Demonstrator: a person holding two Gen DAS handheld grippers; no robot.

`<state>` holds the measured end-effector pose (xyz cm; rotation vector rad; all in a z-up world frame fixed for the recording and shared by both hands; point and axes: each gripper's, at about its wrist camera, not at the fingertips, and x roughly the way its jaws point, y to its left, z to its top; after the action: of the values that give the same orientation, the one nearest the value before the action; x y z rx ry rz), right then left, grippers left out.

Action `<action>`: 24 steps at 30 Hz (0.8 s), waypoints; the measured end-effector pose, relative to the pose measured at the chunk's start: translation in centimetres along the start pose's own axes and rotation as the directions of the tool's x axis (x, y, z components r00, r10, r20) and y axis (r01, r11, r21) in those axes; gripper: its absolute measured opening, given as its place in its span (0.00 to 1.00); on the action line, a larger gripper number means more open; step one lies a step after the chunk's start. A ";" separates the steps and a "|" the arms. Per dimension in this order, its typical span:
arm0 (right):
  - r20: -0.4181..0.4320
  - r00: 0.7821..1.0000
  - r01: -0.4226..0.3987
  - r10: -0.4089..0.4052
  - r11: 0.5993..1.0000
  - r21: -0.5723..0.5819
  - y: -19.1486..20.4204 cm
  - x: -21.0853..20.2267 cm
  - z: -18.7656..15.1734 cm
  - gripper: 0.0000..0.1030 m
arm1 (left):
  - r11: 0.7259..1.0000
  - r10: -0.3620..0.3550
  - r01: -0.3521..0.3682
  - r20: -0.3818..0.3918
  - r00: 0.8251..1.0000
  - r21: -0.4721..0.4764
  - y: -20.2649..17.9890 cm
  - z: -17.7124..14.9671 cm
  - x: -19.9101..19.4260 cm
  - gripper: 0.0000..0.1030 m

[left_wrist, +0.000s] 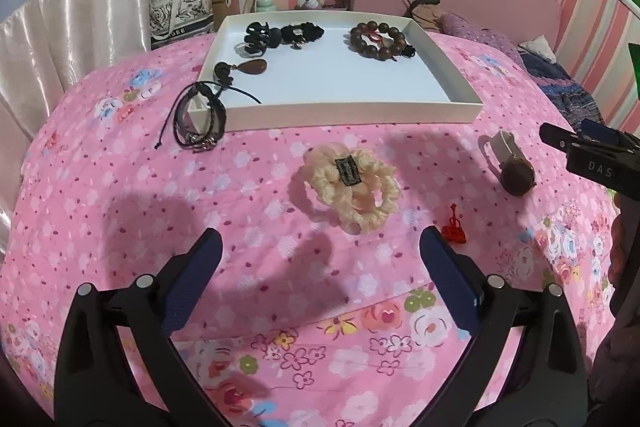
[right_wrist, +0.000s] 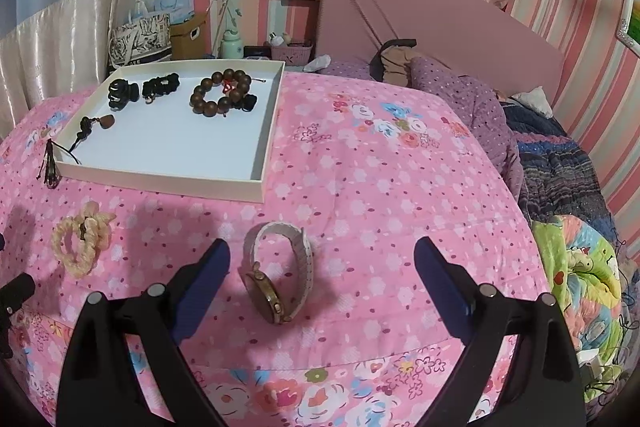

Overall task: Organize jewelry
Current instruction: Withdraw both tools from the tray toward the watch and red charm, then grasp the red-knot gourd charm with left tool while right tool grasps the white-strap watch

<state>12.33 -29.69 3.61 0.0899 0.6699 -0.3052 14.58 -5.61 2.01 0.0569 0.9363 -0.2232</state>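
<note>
Just ahead of my right tool [right_wrist: 322,259], whose fingers stand wide apart and empty, one watch [right_wrist: 276,273] lies on the pink bedspread [right_wrist: 380,187]; its case looks hard and fairly heavy and its strap pliant, so I judge the strap loop the safest hold. My left tool [left_wrist: 320,247] is likewise spread and empty before one cream scrunchie [left_wrist: 352,183], soft, light and easy to pinch anywhere, with one small red knot charm [left_wrist: 454,229] beside it. Farther off, the white tray [left_wrist: 352,115] holds one wooden bead bracelet [left_wrist: 378,39], one black claw clip [left_wrist: 260,35], one black scrunchie [left_wrist: 302,34] and one brown pendant [left_wrist: 254,67], while a cord bundle [left_wrist: 198,123] drapes over its near corner.
</note>
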 end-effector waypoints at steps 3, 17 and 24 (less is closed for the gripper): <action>-0.003 1.000 0.006 -0.006 1.000 -0.002 -0.3 0.3 0.0 0.90 | 1.000 -0.020 0.020 -0.015 1.000 0.005 -1.0 -0.4 0.3 0.95; -0.128 0.991 -0.043 0.043 0.999 0.000 -2.6 3.3 0.0 0.65 | 0.997 -0.053 0.057 -0.081 0.995 0.056 -6.0 -0.9 2.0 0.84; -0.259 0.964 -0.076 0.054 0.994 -0.077 -2.7 4.9 0.3 0.59 | 0.988 -0.057 0.077 -0.150 0.987 0.136 -8.0 -0.3 3.9 0.69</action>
<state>15.36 -33.54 0.83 0.0691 0.9346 -0.2024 14.87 -14.05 -0.94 0.1742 1.0682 -0.3513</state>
